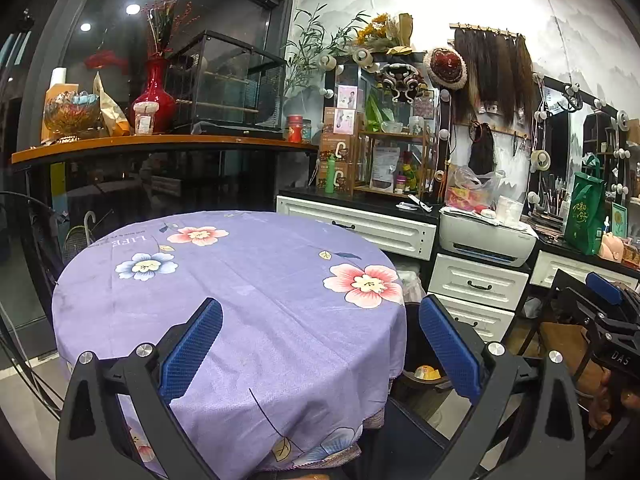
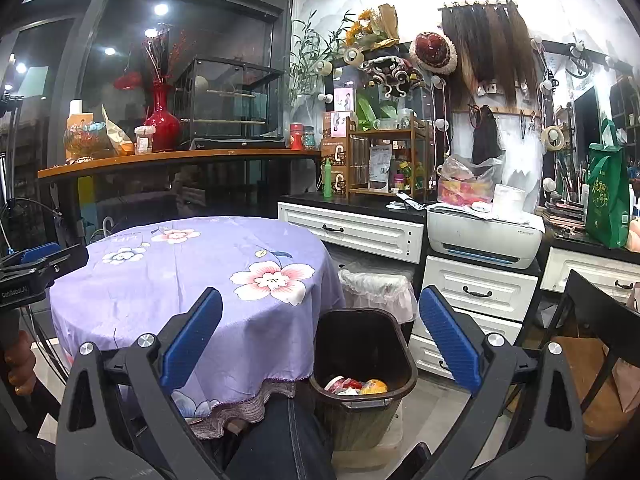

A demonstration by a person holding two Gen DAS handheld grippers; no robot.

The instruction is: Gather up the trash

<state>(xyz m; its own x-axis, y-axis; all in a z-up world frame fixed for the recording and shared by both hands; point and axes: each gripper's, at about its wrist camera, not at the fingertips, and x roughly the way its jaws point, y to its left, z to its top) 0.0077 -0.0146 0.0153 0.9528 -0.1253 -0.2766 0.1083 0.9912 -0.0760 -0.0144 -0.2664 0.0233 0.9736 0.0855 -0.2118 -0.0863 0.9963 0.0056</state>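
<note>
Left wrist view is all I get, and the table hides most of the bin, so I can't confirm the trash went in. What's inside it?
Observer: From the right wrist view, the dark bin holds several pieces at its bottom: something orange-yellow, something red, and a white piece.
Operator: Is the right gripper carrying anything?
Observer: No. The right gripper is open with nothing between its blue pads, hovering above the bin.
Operator: Anything else standing near that bin?
Observer: Yes, a second bin with a pale plastic liner stands just behind it, against the white drawers.
</note>
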